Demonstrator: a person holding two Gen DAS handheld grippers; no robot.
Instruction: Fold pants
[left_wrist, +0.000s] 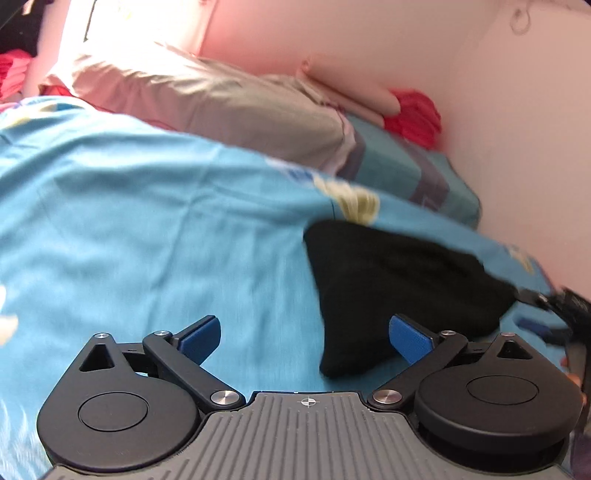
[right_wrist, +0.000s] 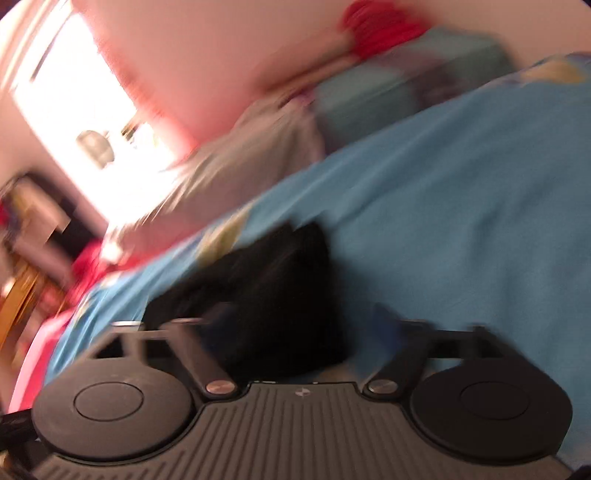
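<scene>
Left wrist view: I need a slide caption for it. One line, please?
Open left gripper hovers over a blue bedsheet, the folded black pants lying just ahead on its right.

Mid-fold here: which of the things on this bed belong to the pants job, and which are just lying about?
Job:
black pants, bunched on the blue bedspread
left gripper, jaws open
right gripper, jaws open

Lying about:
grey pillow
red cloth by the wall

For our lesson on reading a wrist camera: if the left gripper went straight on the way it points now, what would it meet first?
Probably the blue bedsheet: the open left gripper has bare sheet ahead of it. The folded black pants lie just right of that line, by the right finger; depth is unclear.
</scene>
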